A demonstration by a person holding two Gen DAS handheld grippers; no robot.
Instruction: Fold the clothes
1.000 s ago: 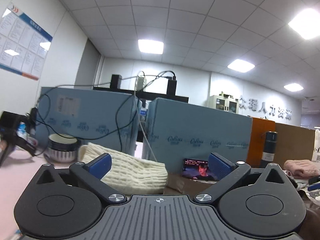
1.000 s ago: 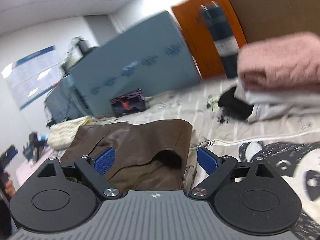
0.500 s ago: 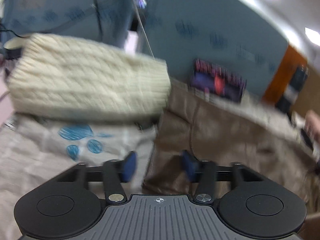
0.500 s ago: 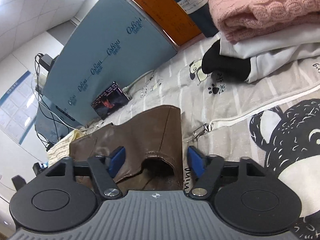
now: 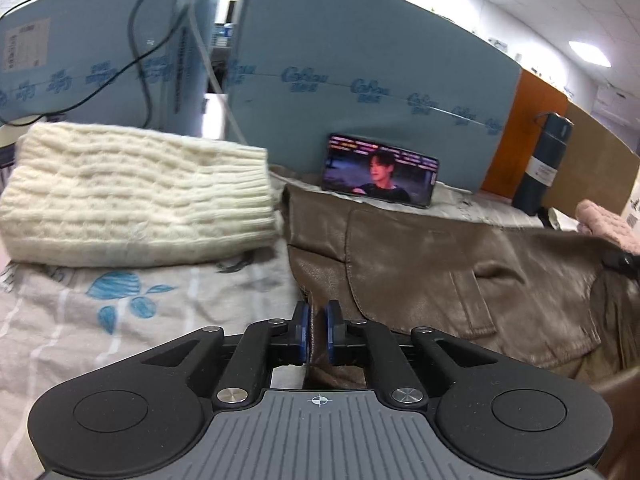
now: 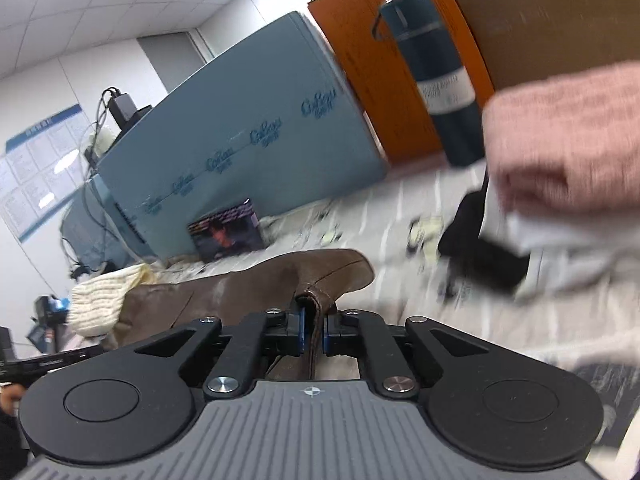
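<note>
Two grippers pinching one brown leather jacket (image 5: 460, 264) spread on the printed bedsheet (image 5: 120, 320). Left gripper (image 5: 316, 330) is closing on its near edge; right gripper (image 6: 313, 330) is clamped on a raised corner. Garment stretches away between them, long axis sideways.

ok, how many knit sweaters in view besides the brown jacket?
2. A cream sweater lies folded at the jacket's far left; a pink sweater tops the pile on the right, beside the bottle. More clothes sit under the pink one, kind unclear.
</note>
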